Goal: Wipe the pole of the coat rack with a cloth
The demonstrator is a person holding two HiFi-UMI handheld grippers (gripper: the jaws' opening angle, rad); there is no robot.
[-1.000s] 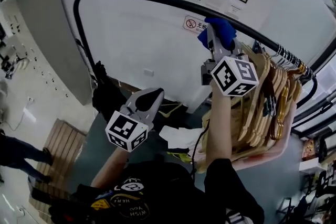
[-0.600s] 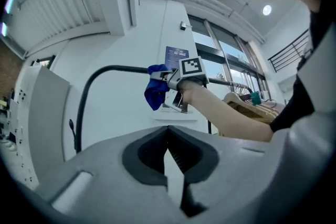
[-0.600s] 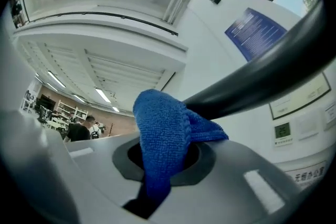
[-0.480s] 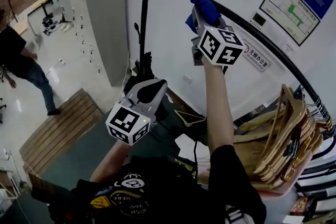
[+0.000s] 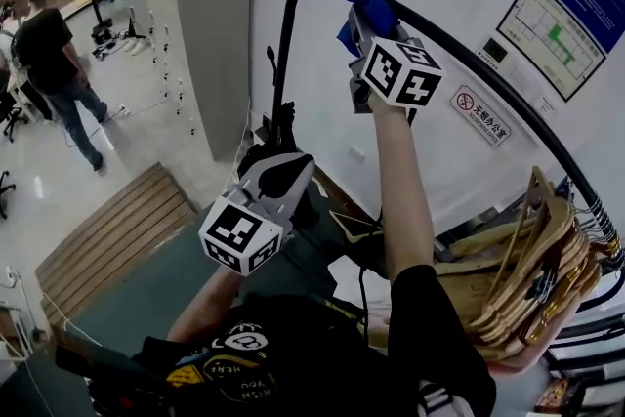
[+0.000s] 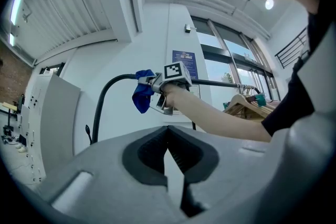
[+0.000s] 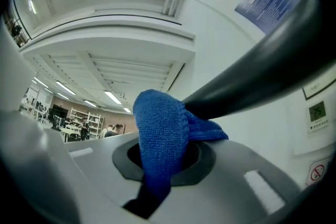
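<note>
The coat rack's black pole (image 5: pixel 488 73) runs from upper left to right in the head view and bends down at its left end (image 5: pixel 285 44). My right gripper (image 5: pixel 363 13) is raised to the pole near that bend and is shut on a blue cloth (image 5: pixel 363 3), which presses against the pole (image 7: pixel 262 73). In the right gripper view the blue cloth (image 7: pixel 160 136) bulges out from between the jaws. My left gripper (image 5: pixel 278 173) hangs lower, shut and with nothing in it. From the left gripper view the cloth (image 6: pixel 142 94) and the pole (image 6: pixel 220 82) show ahead.
Several wooden hangers (image 5: pixel 527 259) crowd the pole's right end. A white wall with posters (image 5: pixel 557 15) stands behind the rack. A person (image 5: pixel 59 63) walks at the far left by grey lockers (image 5: pixel 200 24). A wooden slatted mat (image 5: pixel 107 244) lies on the floor.
My right gripper has slid the cloth left along the pole, from near the hangers to the bend at its left end. The left gripper has stayed low and shut.
</note>
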